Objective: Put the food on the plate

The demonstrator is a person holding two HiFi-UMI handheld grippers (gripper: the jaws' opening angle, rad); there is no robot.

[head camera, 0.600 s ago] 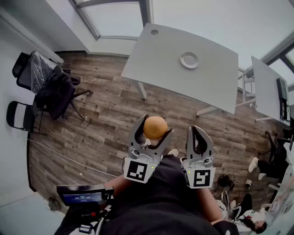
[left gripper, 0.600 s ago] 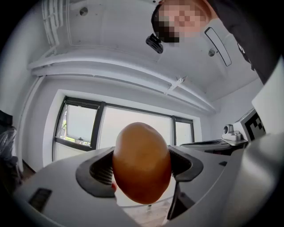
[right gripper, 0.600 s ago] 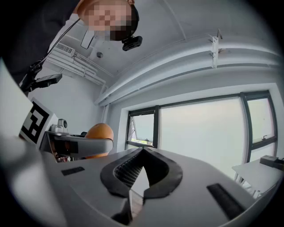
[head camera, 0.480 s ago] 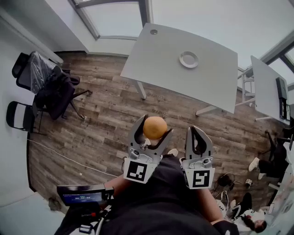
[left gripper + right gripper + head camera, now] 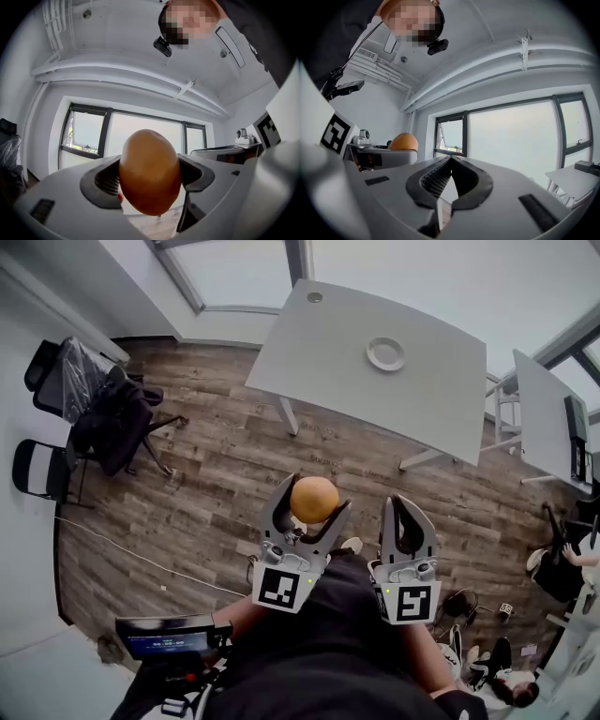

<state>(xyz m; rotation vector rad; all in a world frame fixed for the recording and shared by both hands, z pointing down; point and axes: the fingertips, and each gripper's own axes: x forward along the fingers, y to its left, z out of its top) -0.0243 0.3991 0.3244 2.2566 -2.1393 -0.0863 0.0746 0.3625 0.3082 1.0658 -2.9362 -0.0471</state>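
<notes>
My left gripper [image 5: 309,502] is shut on a round orange-brown piece of food [image 5: 314,499], held level above the wooden floor. In the left gripper view the food [image 5: 150,179] fills the space between both grey jaws. My right gripper [image 5: 407,521] hangs beside it on the right, shut with nothing in it; its tips meet in the right gripper view [image 5: 451,161], where the food [image 5: 403,141] shows at the left. A small white plate [image 5: 385,354] lies on the grey table [image 5: 319,362] well ahead of both grippers.
Black chairs [image 5: 103,418] stand at the left by the wall. A second table [image 5: 548,418] with a dark device stands at the right. Bags and cables [image 5: 469,615] lie on the floor at the lower right. Windows run along the far wall.
The view has shifted slightly; the table and plate sit a touch higher in the head view. Both grippers keep their places and the food stays in the left one.
</notes>
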